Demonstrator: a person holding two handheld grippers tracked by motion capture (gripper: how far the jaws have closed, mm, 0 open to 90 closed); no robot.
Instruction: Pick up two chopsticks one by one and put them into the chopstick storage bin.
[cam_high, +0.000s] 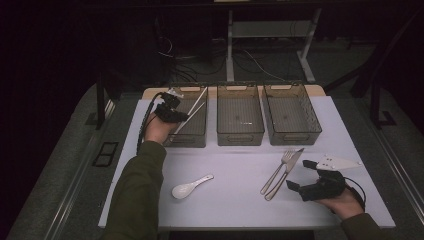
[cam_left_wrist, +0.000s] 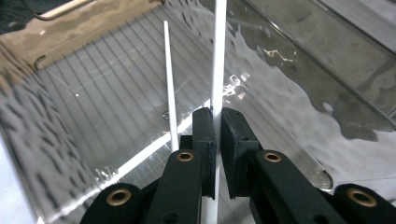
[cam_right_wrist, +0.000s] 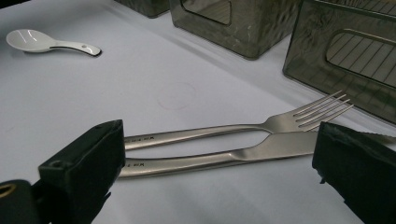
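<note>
Here we note the left gripper (cam_left_wrist: 216, 122) pinching one white chopstick (cam_left_wrist: 218, 56) at frame centre, over the left bin (cam_left_wrist: 60, 93); a tilted release could leave it propped on the rim, while the right gripper (cam_right_wrist: 219, 154) stands spread over the knife (cam_right_wrist: 224, 158)

The chopstick (cam_left_wrist: 217, 56) clamped in the left claw (cam_left_wrist: 215, 122) looks like smooth white plastic with a slight sheen, and so does the second chopstick (cam_left_wrist: 169, 79) beside it. The left bin (cam_left_wrist: 70, 88) around them is clear smoky plastic, glossy, with a ribbed floor and rippled walls. The claw pads are matt black, faintly rough. The fork (cam_right_wrist: 261, 125) and knife (cam_right_wrist: 243, 156) are brushed metal with a soft shine. The soup spoon (cam_right_wrist: 39, 41) is glossy white, like glazed ceramic. The counter (cam_right_wrist: 154, 79) is a smooth, matt, pale surface. The right claw (cam_right_wrist: 219, 175) is matt black plastic too.
</note>
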